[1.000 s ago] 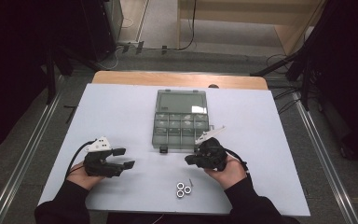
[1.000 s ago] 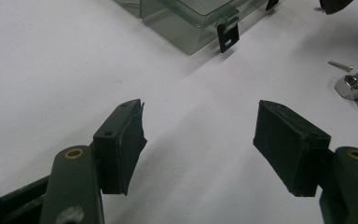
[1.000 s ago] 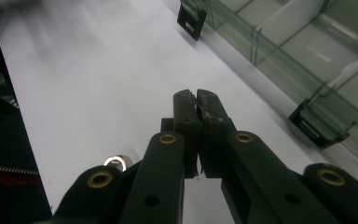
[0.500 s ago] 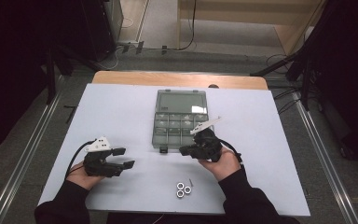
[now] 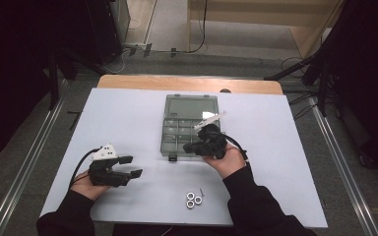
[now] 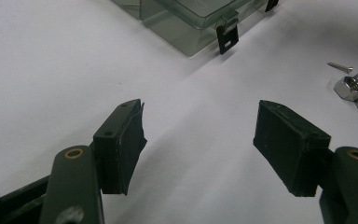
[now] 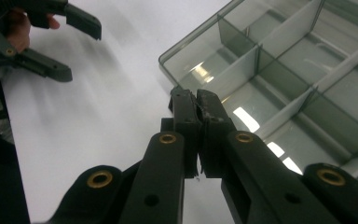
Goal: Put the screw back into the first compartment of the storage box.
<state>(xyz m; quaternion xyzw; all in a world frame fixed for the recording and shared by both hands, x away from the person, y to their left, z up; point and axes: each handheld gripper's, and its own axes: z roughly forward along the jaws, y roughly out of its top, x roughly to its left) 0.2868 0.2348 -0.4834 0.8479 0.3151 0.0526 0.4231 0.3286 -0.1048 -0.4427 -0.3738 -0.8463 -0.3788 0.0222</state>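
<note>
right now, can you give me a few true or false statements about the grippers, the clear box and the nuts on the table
1. The right gripper has its jaws pressed together. True.
2. The left gripper is clamped on a nut. False: its jaws stand wide apart over bare table with nothing between them.
3. The compartment box has its lid open. True: the lid lies back on the far side.
4. The nuts lie inside a compartment of the box. False: they sit in a small cluster on the table, near the person's edge, with a small screw beside them.
5. The right gripper is over the near part of the box. True.
</note>
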